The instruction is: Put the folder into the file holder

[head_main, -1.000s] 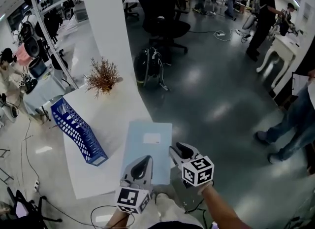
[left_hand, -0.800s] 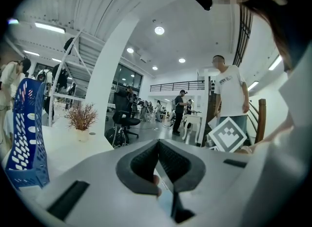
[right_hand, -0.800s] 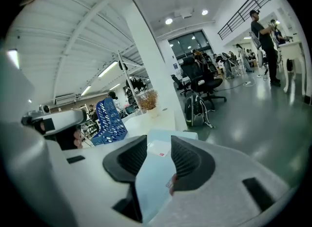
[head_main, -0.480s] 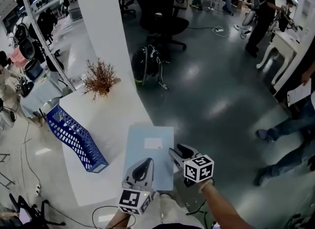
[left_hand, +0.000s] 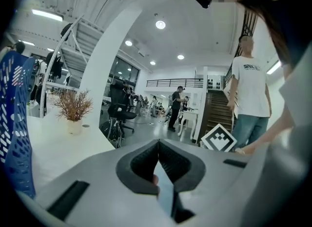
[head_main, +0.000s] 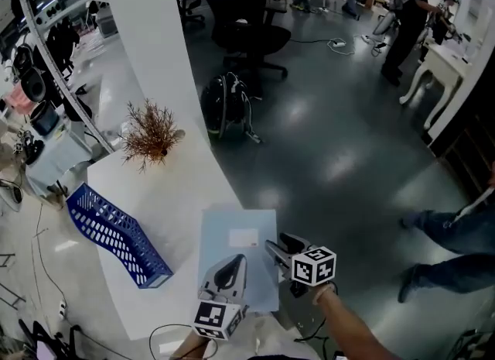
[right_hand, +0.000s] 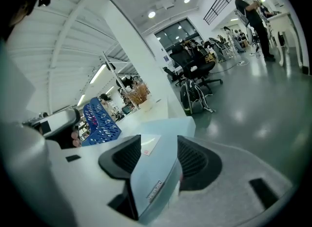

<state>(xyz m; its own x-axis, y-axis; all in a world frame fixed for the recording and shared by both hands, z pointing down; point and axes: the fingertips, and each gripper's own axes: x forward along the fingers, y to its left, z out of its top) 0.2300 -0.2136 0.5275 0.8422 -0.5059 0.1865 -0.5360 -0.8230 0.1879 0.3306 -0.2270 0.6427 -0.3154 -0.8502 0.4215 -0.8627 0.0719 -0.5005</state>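
Note:
A pale blue folder [head_main: 238,250] lies flat over the near right corner of the white table [head_main: 170,188]. My left gripper [head_main: 234,264] is shut on its near edge; in the left gripper view the jaws [left_hand: 158,143] meet on the thin sheet. My right gripper [head_main: 277,243] is at the folder's near right corner. Its jaws have just been opening and now stand apart around the folder [right_hand: 161,128], not pressing it. The blue mesh file holder [head_main: 112,234] lies on its side at the table's left, also seen in both gripper views [left_hand: 14,123] [right_hand: 100,118].
A dried plant in a pot [head_main: 151,130] stands at the table's far end beside a white pillar [head_main: 143,33]. A backpack [head_main: 224,107] and an office chair [head_main: 247,37] are on the floor beyond. A person's legs [head_main: 448,234] are at the right.
The folder and both grippers have sunk a little toward the table's near corner. The file holder has not moved on the table.

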